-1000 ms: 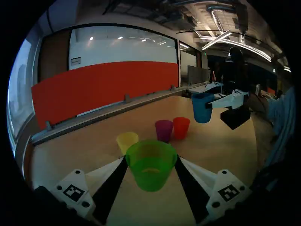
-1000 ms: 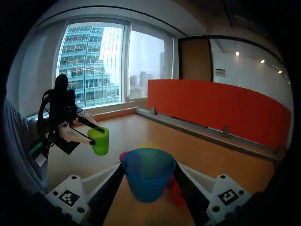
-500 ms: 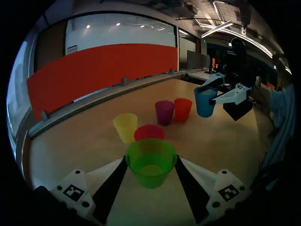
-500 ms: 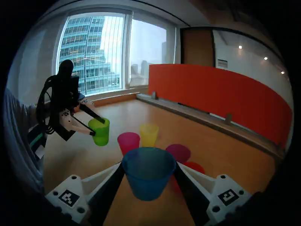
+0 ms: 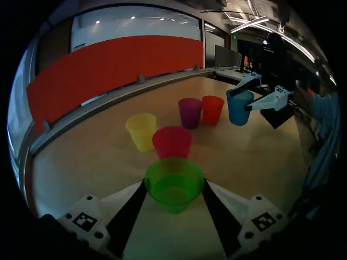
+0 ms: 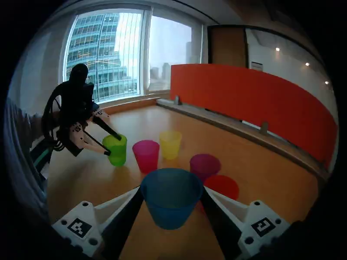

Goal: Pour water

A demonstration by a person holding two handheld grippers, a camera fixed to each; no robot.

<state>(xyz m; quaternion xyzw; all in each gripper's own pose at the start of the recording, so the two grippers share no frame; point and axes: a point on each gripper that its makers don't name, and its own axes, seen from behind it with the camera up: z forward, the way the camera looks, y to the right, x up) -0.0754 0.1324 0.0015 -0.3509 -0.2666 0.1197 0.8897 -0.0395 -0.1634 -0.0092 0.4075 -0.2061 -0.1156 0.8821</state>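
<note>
- Firmly pinched a translucent green plastic cup [image 5: 174,195] between both fingers of the left gripper [image 5: 173,184], upright, at the lower centre of the left gripper view.
- Likewise clamped a translucent blue plastic cup [image 6: 171,208] from both sides with the right gripper [image 6: 171,190], upright, at the lower centre of the right gripper view.
- Saw that blue cup again at the upper right of the left gripper view, carried upright just right of an orange plastic cup [image 5: 212,109].
- Counted four cups standing on the pale wooden tabletop [image 5: 78,164] in mid-frame. Found a red plastic cup [image 5: 172,141] nearest and a yellow plastic cup [image 5: 141,131] up and left of it. Farther up, noted a purple plastic cup [image 5: 190,112] close beside the orange one.
- Caught the green cup at the left of the right gripper view, low and just left of the red cup. Could not tell whether it touched the tabletop.
- Could not make out a water level in either held cup.
- Noted a long orange partition panel [image 5: 112,65] across the upper left of the left gripper view.
</note>
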